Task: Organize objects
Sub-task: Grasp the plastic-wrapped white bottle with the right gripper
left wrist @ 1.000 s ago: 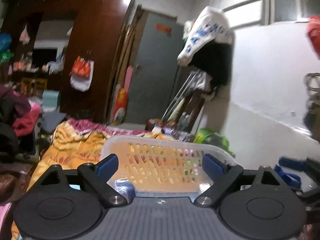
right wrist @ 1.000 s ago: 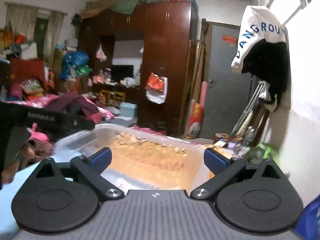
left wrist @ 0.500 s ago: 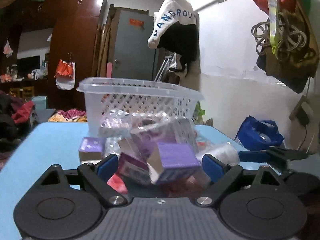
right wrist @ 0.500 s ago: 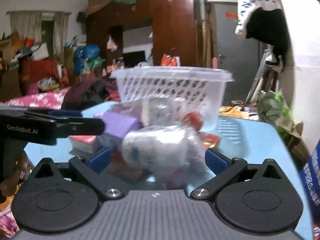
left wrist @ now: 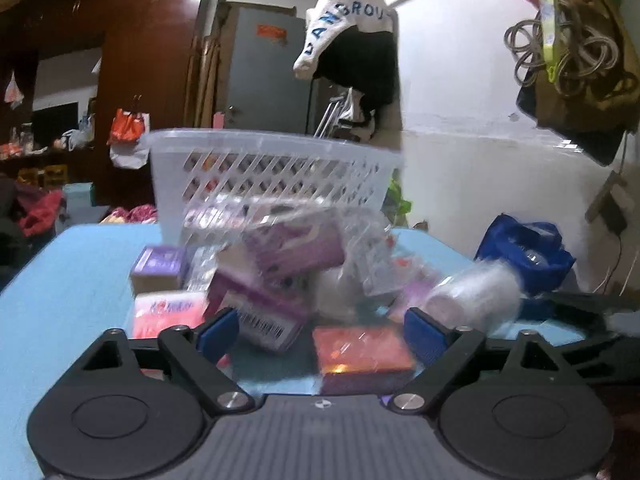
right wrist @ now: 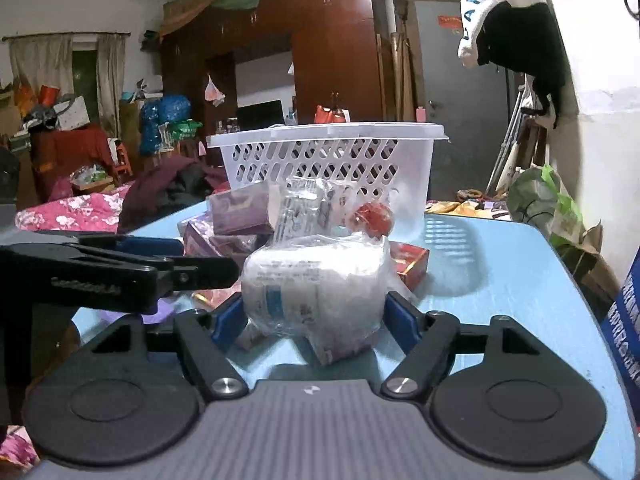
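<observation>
A pile of small packs lies on the blue table (left wrist: 72,280) in front of a clear plastic basket (left wrist: 272,168), which also shows in the right wrist view (right wrist: 328,156). The pile holds purple boxes (left wrist: 296,246), a pink pack (left wrist: 166,314), a red-orange box (left wrist: 360,350) and a white roll in clear wrap (right wrist: 316,284). My left gripper (left wrist: 320,334) is open, with the red-orange box low between its fingers. My right gripper (right wrist: 314,318) is open, its fingers on either side of the wrapped white roll. The left gripper also shows at the left of the right wrist view (right wrist: 120,272).
A blue bag (left wrist: 528,252) sits at the table's right, by the white wall. A green bag (right wrist: 544,196) stands beyond the far right corner. Clothes and a pink blanket (right wrist: 76,208) lie off the left side. A dark wardrobe (right wrist: 332,52) stands behind.
Both grippers have dropped from above the basket to table level and moved close to the pile. The packs now lie between the open fingers.
</observation>
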`<state>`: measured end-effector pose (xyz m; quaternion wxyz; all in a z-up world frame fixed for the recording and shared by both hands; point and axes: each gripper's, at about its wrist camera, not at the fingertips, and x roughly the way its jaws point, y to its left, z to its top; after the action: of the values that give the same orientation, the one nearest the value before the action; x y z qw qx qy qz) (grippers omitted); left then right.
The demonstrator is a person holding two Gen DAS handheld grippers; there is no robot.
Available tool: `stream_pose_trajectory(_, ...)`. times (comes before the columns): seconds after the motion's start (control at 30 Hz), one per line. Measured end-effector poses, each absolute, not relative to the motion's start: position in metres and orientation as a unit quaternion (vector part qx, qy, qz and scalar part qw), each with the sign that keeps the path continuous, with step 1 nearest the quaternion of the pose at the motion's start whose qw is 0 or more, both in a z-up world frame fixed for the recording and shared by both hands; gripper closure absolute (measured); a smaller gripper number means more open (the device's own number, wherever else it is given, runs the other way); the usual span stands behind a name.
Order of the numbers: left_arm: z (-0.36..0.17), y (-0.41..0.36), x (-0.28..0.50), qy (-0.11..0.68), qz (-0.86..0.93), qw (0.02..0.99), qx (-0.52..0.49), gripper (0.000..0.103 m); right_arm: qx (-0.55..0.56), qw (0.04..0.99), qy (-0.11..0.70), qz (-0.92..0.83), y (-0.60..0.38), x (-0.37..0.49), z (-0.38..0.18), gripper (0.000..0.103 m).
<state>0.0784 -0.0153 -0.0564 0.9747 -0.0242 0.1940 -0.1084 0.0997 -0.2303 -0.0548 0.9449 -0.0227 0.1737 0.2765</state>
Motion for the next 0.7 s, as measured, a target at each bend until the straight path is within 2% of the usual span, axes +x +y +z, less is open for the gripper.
stream_pose_trajectory(0.07, -0.067, -0.020, 0.073, 0.178, -0.101, 0.979, 0.008, 0.018, -0.009, 0.943, 0.175, 0.282, -0.234, 0.100, -0.055, 0.026)
stream_pose_trajectory(0.7, -0.054, -0.017, 0.045, 0.127, -0.109, 0.986, 0.013, 0.020, -0.001, 0.950, 0.159, 0.270, -0.240, 0.098, -0.049, 0.026)
